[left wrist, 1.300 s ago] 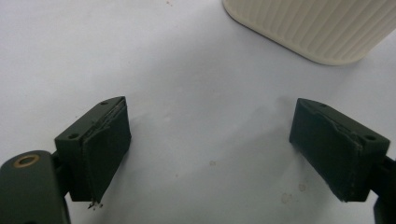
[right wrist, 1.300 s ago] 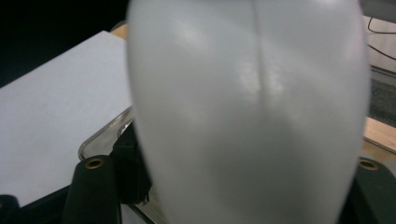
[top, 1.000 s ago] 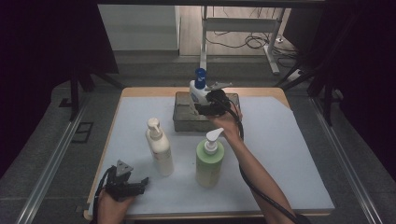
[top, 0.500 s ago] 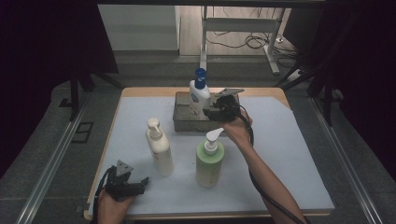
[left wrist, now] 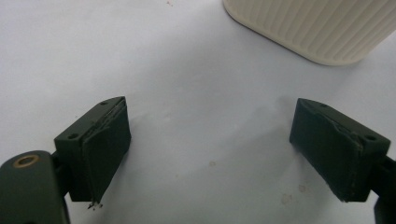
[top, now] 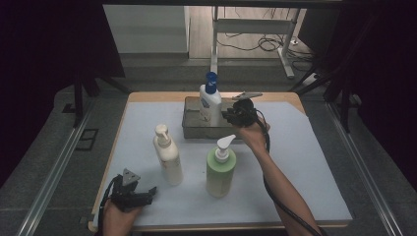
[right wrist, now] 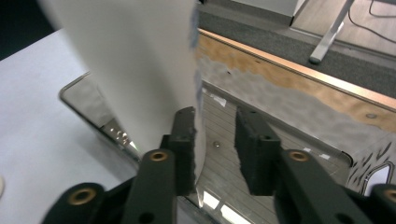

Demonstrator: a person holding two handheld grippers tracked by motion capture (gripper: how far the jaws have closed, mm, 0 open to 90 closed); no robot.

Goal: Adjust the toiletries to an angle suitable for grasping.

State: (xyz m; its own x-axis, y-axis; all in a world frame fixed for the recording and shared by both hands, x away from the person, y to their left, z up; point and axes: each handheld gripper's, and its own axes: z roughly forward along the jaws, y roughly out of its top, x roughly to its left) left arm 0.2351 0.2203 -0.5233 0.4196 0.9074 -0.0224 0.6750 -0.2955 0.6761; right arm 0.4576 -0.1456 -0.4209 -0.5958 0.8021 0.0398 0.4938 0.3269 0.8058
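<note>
High view: green bottle (top: 221,169) before tray (top: 191,129).

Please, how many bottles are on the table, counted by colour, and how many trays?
White bottle with blue cap, standing in the tray: 1
Cream pump bottle: 1
Green pump bottle: 1
Metal tray: 1
Total: 4 things, of which 3 are bottles

R gripper (top: 227,114) let go of bottle (top: 209,102); backed off.
</note>
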